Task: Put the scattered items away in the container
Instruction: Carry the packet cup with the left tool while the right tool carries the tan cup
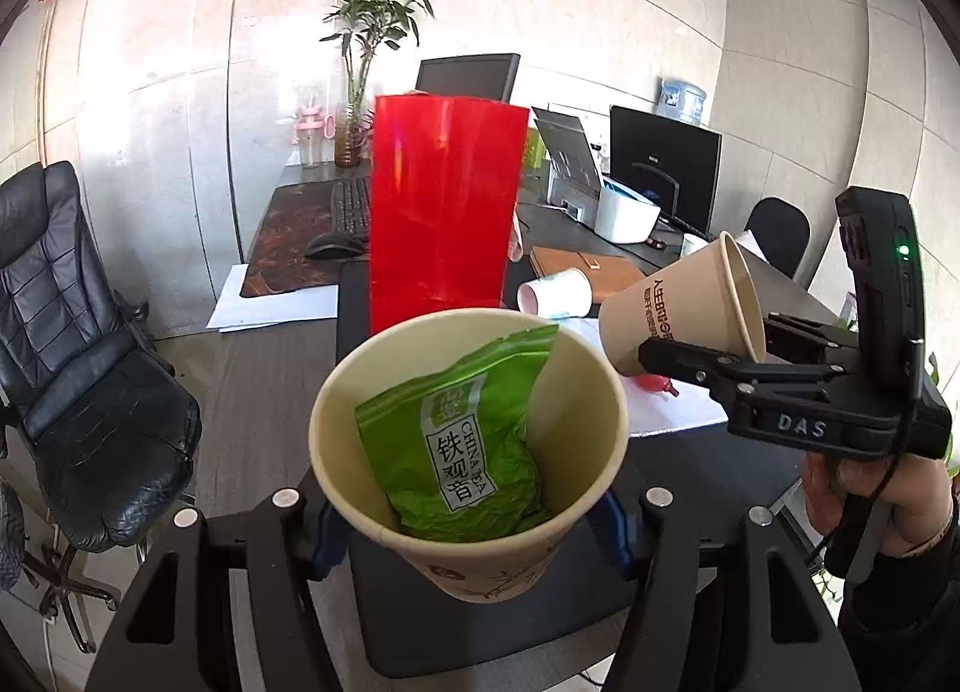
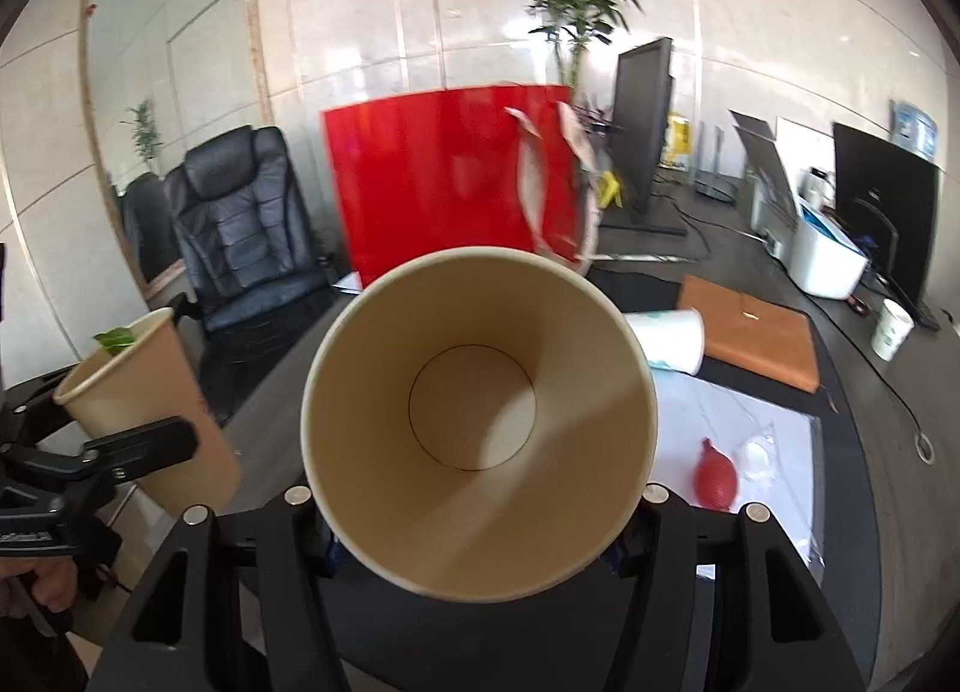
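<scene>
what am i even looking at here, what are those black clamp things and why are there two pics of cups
No robot here: a person holds two hand-held clamps, each carrying a camera looking along its fingers. The left gripper clamps a paper cup containing a green tea packet. The right gripper clamps an empty paper cup; each view also shows the other gripper from the side. On the desk stand a red bag, a tipped white cup, a brown notebook and a small red item.
</scene>
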